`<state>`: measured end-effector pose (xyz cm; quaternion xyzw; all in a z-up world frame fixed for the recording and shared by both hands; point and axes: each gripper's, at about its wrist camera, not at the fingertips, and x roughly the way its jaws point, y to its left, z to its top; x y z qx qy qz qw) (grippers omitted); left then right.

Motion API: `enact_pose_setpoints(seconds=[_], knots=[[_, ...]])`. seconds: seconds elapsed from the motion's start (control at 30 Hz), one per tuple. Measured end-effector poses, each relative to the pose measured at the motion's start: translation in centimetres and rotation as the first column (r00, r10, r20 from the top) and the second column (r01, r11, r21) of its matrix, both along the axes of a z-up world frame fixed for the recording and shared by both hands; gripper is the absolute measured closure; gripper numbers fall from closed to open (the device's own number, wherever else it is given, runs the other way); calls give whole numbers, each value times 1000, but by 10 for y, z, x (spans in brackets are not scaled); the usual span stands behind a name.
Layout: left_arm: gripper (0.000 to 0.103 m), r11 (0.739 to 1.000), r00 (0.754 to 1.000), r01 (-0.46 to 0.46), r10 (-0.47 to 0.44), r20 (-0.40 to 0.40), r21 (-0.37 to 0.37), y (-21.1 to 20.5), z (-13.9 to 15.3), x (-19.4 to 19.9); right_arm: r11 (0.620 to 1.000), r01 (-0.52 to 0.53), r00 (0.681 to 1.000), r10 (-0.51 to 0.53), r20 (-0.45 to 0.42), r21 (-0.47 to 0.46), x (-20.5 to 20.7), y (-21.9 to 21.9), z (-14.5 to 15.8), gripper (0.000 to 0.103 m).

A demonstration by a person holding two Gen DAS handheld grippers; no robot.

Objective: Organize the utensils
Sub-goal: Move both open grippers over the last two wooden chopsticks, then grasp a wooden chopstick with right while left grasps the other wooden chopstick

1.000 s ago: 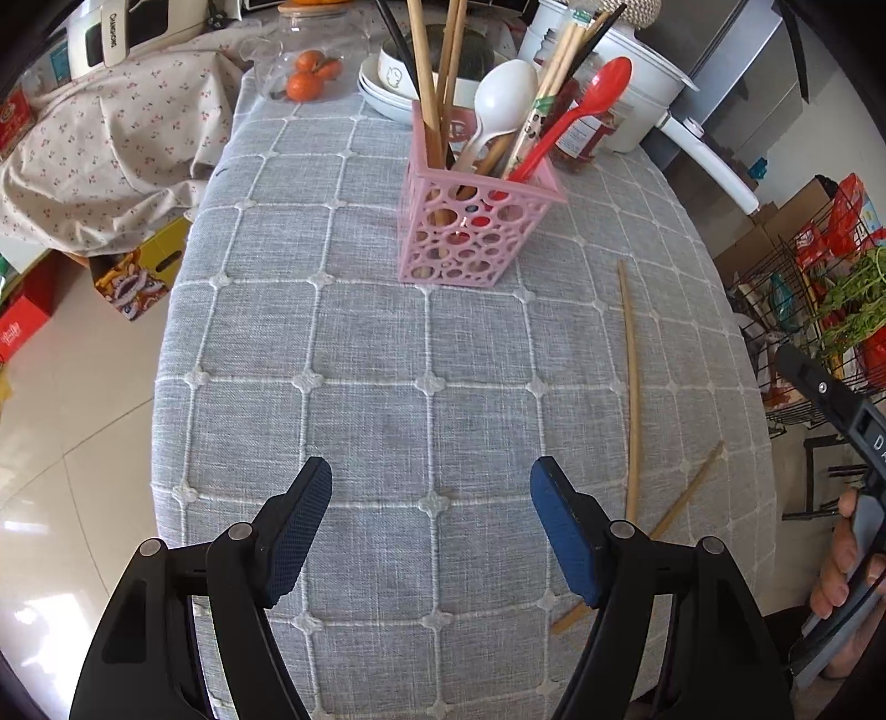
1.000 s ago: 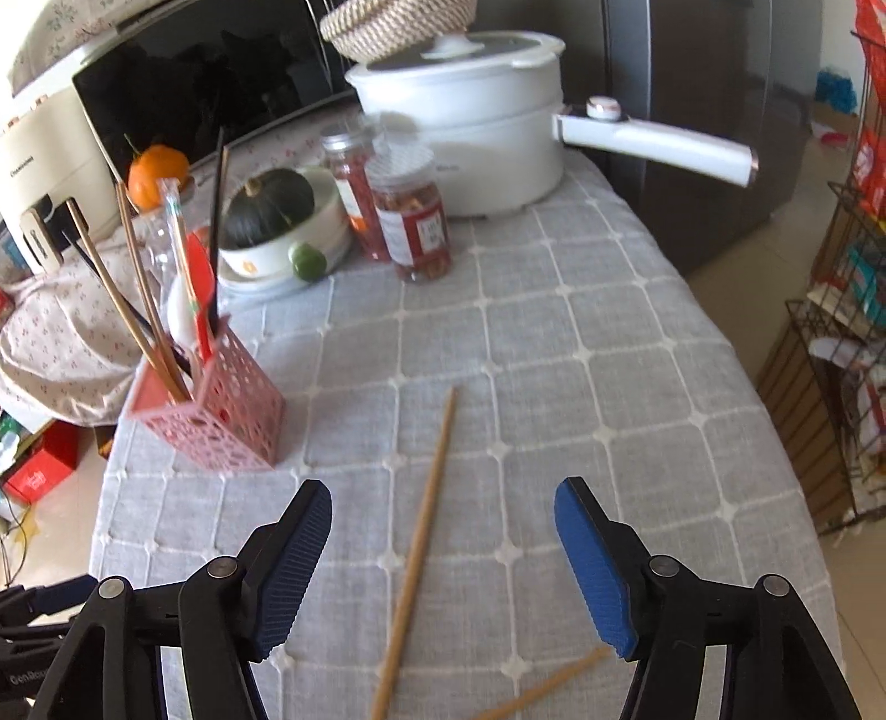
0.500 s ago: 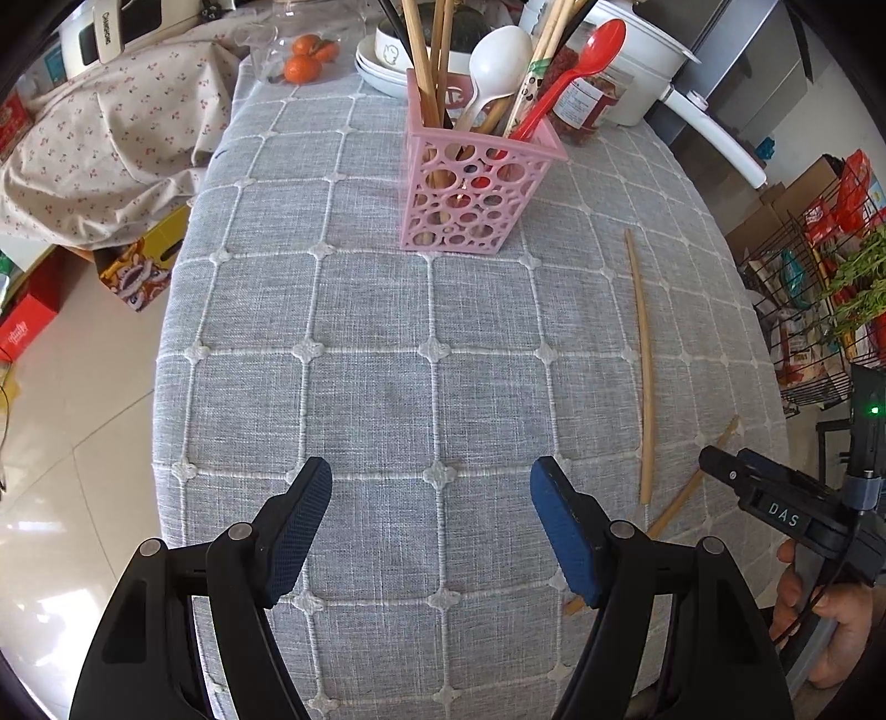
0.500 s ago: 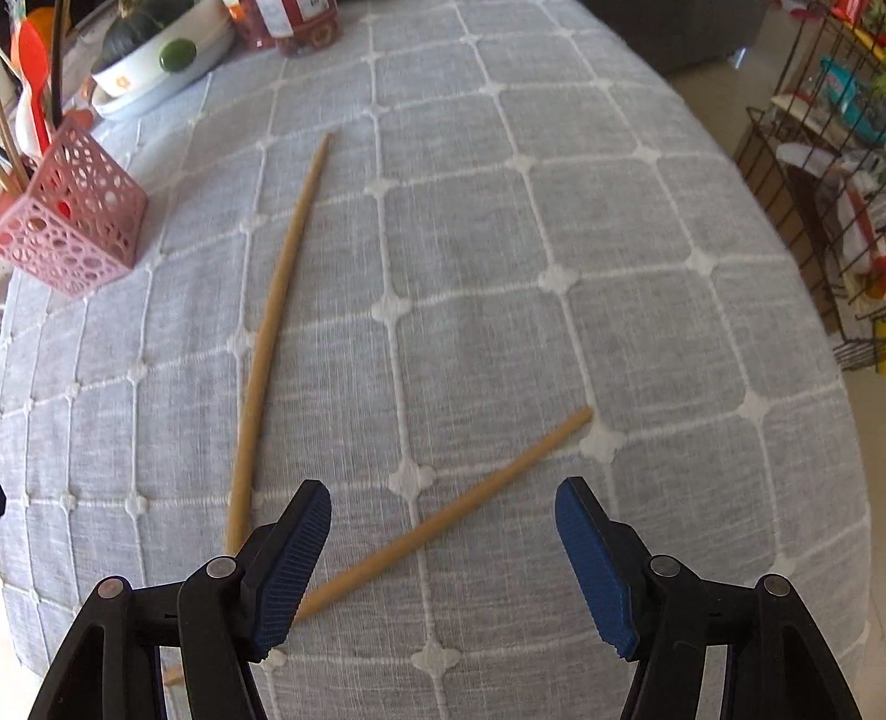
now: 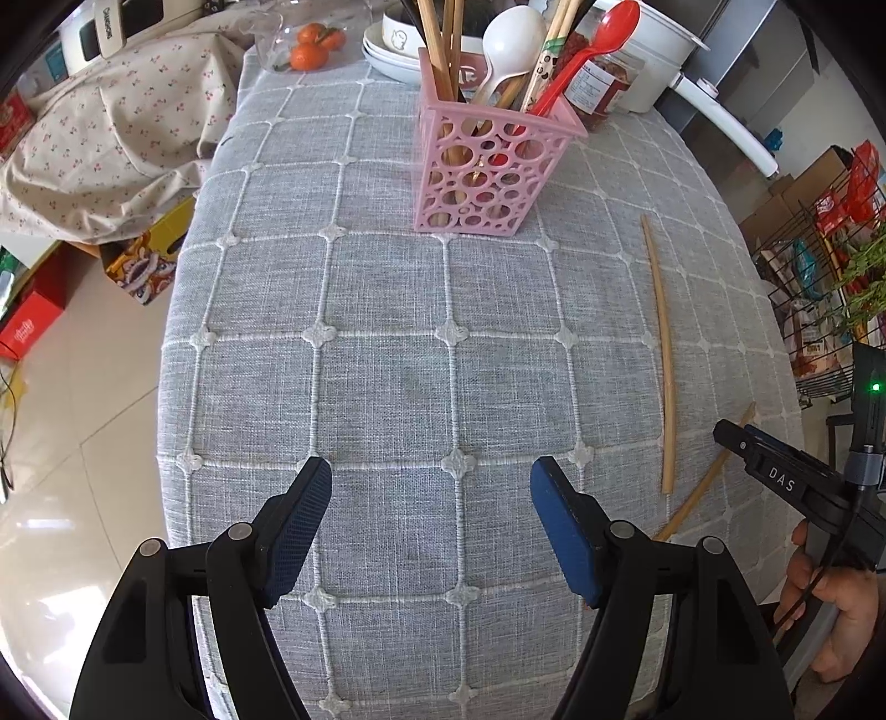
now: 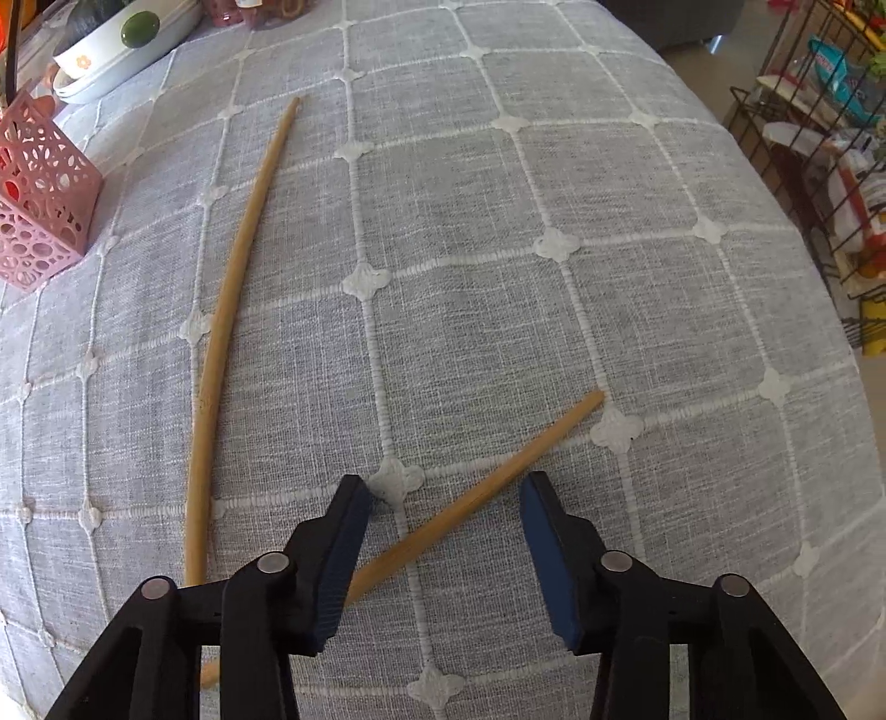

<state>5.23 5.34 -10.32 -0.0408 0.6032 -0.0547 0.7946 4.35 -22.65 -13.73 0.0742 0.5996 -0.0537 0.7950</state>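
The pink holder (image 5: 490, 166) stands upright with chopsticks, a white spoon (image 5: 506, 47) and a red spoon (image 5: 590, 52) in it. The right gripper (image 6: 443, 526), marked "DAS", is closing astride the slanted chopstick (image 6: 498, 476) lying on the tablecloth (image 5: 387, 360), its pads not yet touching. The left gripper (image 5: 431, 507) hangs spread, holding nothing.

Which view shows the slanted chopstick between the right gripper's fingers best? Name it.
The right wrist view. The slanted chopstick lies large and near, running between the closing right gripper. The left wrist view shows it only small at the edge, partly hidden behind that gripper.
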Motion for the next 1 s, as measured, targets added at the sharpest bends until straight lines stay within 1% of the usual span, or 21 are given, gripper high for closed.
enact_pose_setpoints(seconds=[0.03, 0.07, 0.1, 0.23, 0.37, 0.47, 0.63, 0.73, 0.83, 1.0], knots=[[26, 1000, 1000, 2, -2, 0, 2, 0, 0, 0, 1000, -1, 1000, 1, 1, 3, 1, -1, 1, 62], [26, 1000, 1000, 3, -3, 0, 2, -1, 0, 0, 1000, -12, 1000, 11, 10, 12, 4, 0, 1, 72], [26, 1000, 1000, 5, -5, 0, 3, -2, -1, 0, 1000, -25, 1000, 25, 16, 15, 7, 1, 1, 79], [26, 1000, 1000, 15, -15, -1, 4, -6, -2, 1, 998, -60, 998, 60, 29, 8, 20, 1, 0, 88], [26, 1000, 1000, 26, -26, 0, -2, -8, -3, 4, 997, -74, 997, 73, 32, 24, 31, -1, -2, 91], [26, 1000, 1000, 17, -17, 4, -9, -10, -5, 9, 995, -84, 996, 82, 33, 44, 42, -6, -3, 93], [26, 1000, 1000, 24, -24, 21, -15, -21, -3, 15, 992, -68, 997, 65, 34, 104, 57, -16, -3, 97], [26, 998, 998, 55, -54, 42, -24, -31, 0, 14, 992, -63, 997, 57, 59, 112, 62, -24, 1, 98], [26, 996, 994, 88, -87, 59, -13, -40, 1, 13, 989, -58, 995, 47, 82, 136, 66, -33, 6, 98], [27, 993, 990, 114, -112, 81, -16, -49, 3, 13, 979, -82, 990, 59, 130, 184, 67, -39, 23, 98]])
